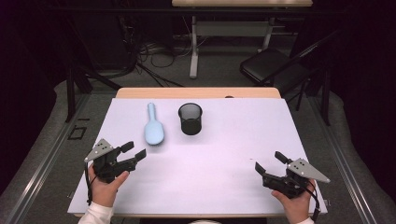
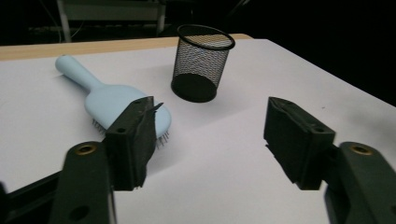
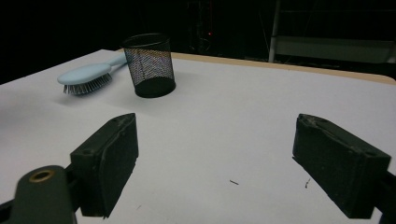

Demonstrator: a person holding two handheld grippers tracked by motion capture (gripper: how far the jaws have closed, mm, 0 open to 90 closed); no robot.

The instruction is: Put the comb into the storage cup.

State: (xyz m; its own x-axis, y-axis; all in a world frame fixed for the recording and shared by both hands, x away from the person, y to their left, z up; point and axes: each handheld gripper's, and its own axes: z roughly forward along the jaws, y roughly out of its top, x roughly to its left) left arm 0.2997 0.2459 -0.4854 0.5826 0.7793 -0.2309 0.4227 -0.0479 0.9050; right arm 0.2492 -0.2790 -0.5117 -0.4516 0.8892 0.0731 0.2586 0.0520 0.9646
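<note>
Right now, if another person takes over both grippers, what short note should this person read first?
Left gripper: open, holding nothing, low over the table near the hairbrush.
Right gripper: open, holding nothing, near the table's right front.
Light blue hairbrush: lies bristles down, handle pointing away, left of the black mesh cup, not touching it.
Mesh cup: upright.
Done: nothing gripped yet.
Left: probably grasp the hairbrush with the left gripper; it may go in the cup.

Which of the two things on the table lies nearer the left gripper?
The light blue hairbrush, lying bristles down just ahead of the left gripper. The black mesh cup stands upright farther off, to the brush's right.
</note>
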